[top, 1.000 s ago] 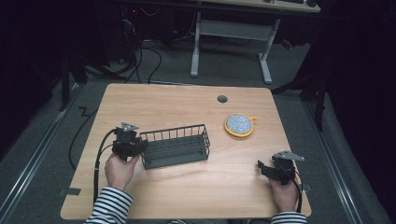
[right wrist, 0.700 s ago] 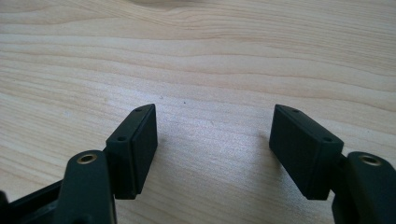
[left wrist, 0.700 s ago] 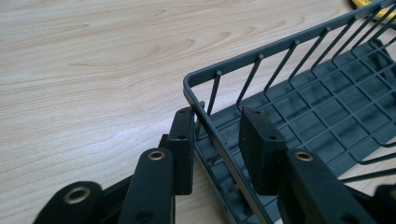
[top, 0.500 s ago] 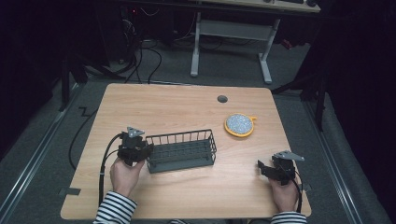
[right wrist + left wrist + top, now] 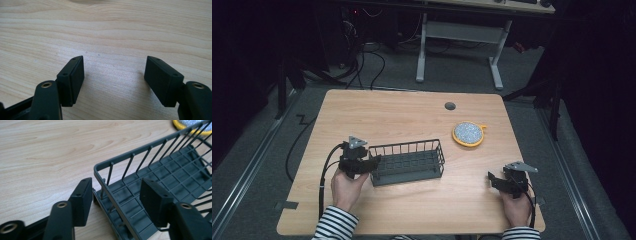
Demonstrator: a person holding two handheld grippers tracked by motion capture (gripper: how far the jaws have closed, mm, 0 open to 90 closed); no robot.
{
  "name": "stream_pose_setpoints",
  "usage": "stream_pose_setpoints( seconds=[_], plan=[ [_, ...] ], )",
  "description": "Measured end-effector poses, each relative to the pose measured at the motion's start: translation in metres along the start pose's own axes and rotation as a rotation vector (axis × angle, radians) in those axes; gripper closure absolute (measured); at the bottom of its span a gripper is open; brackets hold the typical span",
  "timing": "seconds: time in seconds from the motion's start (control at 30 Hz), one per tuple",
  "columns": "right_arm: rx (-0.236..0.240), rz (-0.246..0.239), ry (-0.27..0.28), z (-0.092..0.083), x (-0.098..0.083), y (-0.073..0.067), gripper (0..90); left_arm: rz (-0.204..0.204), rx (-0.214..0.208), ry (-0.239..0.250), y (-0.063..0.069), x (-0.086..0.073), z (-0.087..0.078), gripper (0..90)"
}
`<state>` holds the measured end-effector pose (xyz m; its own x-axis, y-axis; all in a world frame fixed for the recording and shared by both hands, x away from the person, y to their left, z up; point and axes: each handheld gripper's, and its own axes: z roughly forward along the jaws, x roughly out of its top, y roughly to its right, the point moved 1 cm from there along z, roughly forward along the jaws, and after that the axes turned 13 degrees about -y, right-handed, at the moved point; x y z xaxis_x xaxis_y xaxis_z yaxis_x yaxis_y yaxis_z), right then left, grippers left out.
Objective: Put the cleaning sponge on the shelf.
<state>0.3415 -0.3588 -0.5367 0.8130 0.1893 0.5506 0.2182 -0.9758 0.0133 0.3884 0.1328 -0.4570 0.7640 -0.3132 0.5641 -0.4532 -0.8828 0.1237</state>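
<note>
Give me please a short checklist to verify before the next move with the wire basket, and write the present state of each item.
1. Left gripper released from the wire basket: ok; its jaws have just been opening, the end wall stands between them, pads apart from it.
2. Basket flat on the table: ok, it sits level.
3. Basket empty: ok, nothing on the part of its floor that shows.
4. Right gripper free: ok, open over bare wood, nothing between the jaws.
5. Yellow-rimmed round pad apart from the basket: ok, clear gap.
6. Left cable not snagged: cannot tell.
</note>
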Motion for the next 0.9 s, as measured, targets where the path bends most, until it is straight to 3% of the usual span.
stream_pose_setpoints(
  seconds=[0.3, 0.5, 0.9],
  plan=[
    [0.000, 0.000, 0.000, 0.000, 0.000, 0.000, 32.5, -0.019, -0.018, 0.059, -0.014, -0.004, -0.017, 40.7],
    [0.000, 0.000, 0.000, 0.000, 0.000, 0.000, 32.5, -0.045, 0.006, 0.116, -0.028, -0.013, -0.031, 42.6],
    [-0.003, -0.001, -0.001, 0.000, 0.000, 0.000, 32.5, -0.114, 0.015, 0.125, -0.051, -0.038, -0.030, 42.7]
  ],
)
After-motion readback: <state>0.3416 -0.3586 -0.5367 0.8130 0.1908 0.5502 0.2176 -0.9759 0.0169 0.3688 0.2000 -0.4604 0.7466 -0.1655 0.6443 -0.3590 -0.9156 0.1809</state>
